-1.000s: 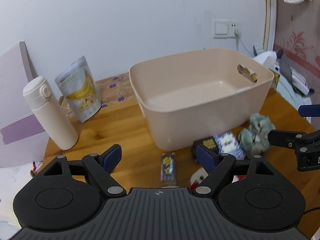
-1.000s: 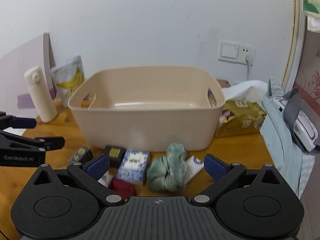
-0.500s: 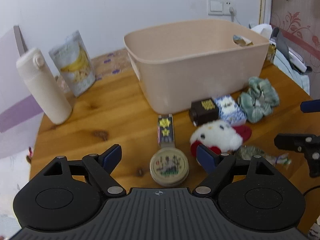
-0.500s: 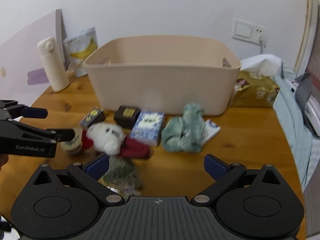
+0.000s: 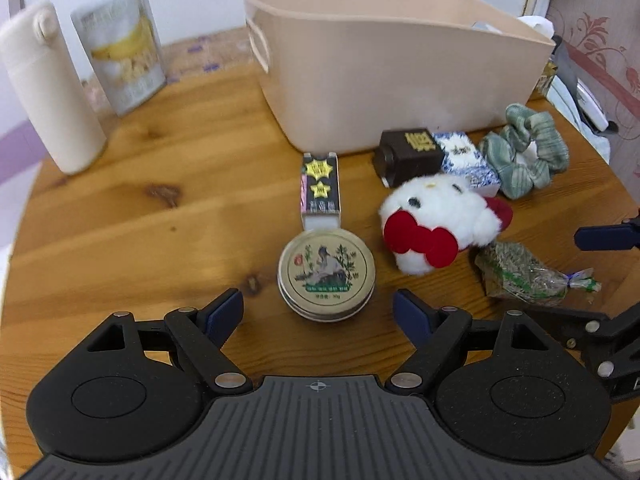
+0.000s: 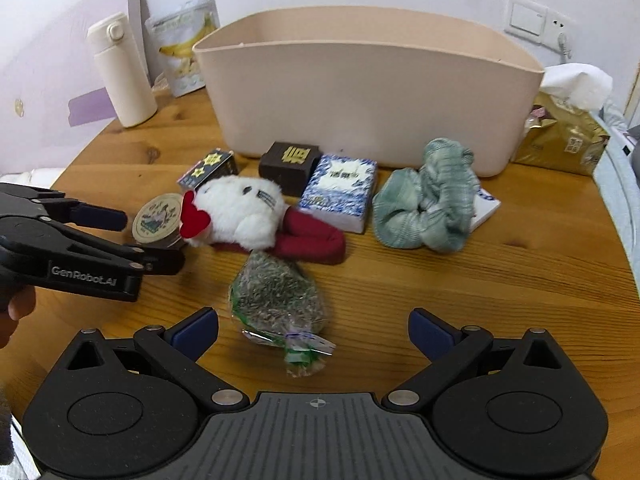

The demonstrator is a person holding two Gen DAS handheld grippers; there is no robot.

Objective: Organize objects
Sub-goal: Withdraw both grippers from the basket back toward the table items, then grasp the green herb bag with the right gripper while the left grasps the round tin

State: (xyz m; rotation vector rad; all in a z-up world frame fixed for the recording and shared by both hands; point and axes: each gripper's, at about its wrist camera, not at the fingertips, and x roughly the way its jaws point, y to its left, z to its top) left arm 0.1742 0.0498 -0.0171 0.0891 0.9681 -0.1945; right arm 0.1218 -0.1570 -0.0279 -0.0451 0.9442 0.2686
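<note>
1. We see a beige plastic tub (image 6: pixel 372 92) standing at the back of the round wooden table (image 6: pixel 500 280); from both low views its inside is hidden, so we cannot tell what it holds.
2. A clear bag of dried herbs (image 6: pixel 276 300) lies tied shut near our right gripper (image 6: pixel 314 330), whose jaws stand wide with nothing between them; the bag's knotted end points toward us.
3. Our left gripper (image 5: pixel 318 314) is likewise spread wide and empty; a round tin with a bird on the lid (image 5: pixel 327 274) lies closed just ahead of it, between the finger lines.
4. Touching the tin's far edge is a narrow starred box (image 5: pixel 320 190); beside it a white plush toy with a red bow (image 5: pixel 436 224) lies on its side; behind that a dark brown box (image 5: pixel 408 154) and a blue-and-white patterned box (image 5: pixel 466 160) sit side by side close to the tub wall, with a green scrunchie (image 5: pixel 528 150) just to their right.
5. Only the right view shows a gold tissue pack (image 6: pixel 560 140) with a white tissue rising from it, right of the tub, and a white card under the scrunchie; the left view alone shows the tub's side handle slot.
6. A white flask (image 6: pixel 122 70) and a banana snack pouch (image 6: pixel 186 44) stand upright at the table's back left, well apart from the cluster.
</note>
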